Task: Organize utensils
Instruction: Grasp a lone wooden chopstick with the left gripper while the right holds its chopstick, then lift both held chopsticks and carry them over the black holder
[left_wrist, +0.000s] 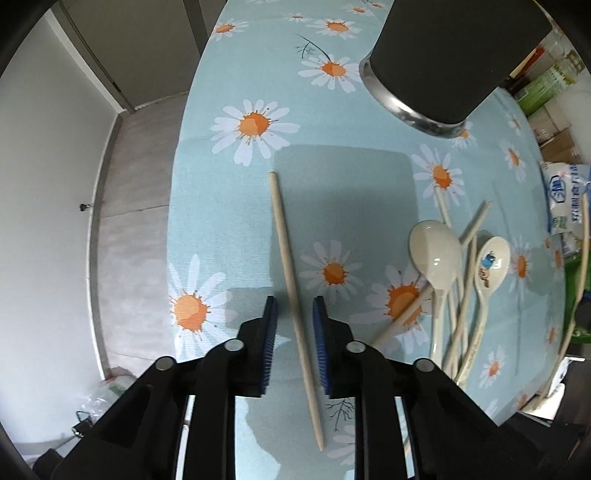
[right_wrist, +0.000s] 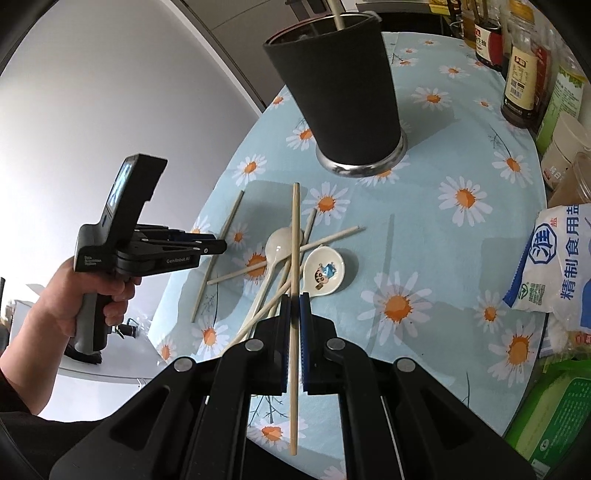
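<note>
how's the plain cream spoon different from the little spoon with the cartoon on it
The plain cream plastic spoon has a bare bowl; the small white spoon with a cartoon print shows a blue and red figure inside. The plain one lies partly under crossed pale wooden chopsticks; the cartoon one's bowl is uncovered, nearer the salt bag. Both lie bowl-up on the daisy tablecloth.
</note>
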